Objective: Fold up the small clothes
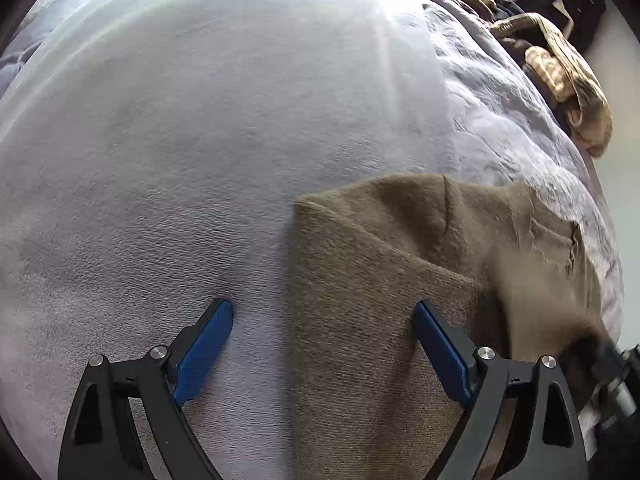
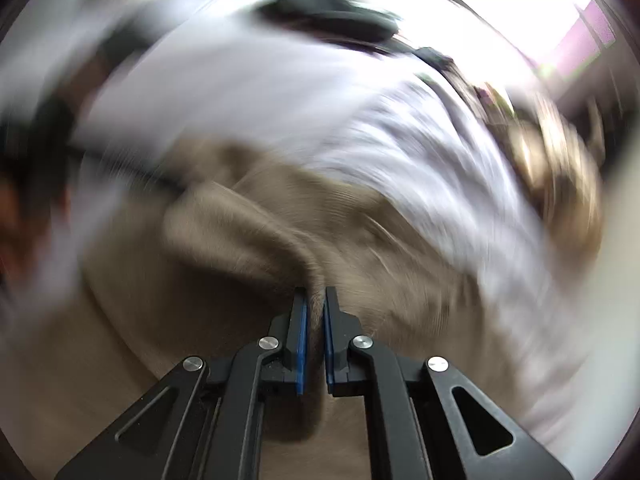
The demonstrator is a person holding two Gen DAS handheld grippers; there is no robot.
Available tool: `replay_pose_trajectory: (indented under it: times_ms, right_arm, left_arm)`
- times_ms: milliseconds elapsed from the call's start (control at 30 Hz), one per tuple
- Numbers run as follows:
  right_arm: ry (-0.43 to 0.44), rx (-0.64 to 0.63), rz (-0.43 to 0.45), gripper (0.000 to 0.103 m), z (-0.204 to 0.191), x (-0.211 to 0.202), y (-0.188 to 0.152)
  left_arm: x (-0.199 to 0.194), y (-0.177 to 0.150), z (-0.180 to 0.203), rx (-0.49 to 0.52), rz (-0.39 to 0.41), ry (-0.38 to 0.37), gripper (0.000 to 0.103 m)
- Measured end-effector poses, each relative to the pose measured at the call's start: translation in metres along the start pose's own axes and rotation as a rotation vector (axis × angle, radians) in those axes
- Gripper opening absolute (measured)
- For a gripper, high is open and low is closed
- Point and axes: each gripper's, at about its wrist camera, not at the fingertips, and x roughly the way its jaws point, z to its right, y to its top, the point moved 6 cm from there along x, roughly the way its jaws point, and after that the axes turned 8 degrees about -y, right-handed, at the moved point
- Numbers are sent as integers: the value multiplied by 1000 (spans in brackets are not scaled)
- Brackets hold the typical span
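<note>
Garment (image 1: 372, 288) lies on blanket (image 1: 200, 140) (right part); clothes pile (image 1: 560, 76) behind, at bed edge.

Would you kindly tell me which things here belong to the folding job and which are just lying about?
In the job:
- brown garment
- right gripper, shut on its fabric
- left gripper, open above its edge

Lying about:
- lilac blanket underneath
- patterned tan clothes at the bed's edge

Left gripper (image 1: 323, 312) angled steeply downward, jaws spread wide, nothing between pads, right gripper (image 2: 315, 300) pitched downward, jaws clamped together.
</note>
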Motion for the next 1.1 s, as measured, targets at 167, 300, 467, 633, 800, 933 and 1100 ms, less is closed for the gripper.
replay_pose_trajectory:
  times_ms: [167,300,467,633,800,933,1100]
  right_arm:
    - [274,856,-164,13,122,27,-80]
    - [373,1099,-276,34,144,43,-135]
    - [442,1199,-216,71,151,39,-135]
    - [530,1301,-233,7,159,61,-126]
    - [441,1032,-81,8,166,29,-69]
    - [299,982,-107,8,186,24,-86]
    - [245,1116,-300,18,189,45,-160]
  left_arm:
    - [4,3,5,40,-3,-29,34]
    - [-1,9,12,42,1,-70,17]
    - [-24,15,14,44,77,-102,17]
    - [-21,20,-7,-44,73,-117,9]
    - [-19,17,-14,-53,92,-102,9]
    - [-13,17,-21,-103,101,-116,9]
    - [-11,18,-18,-93,87,-99,10]
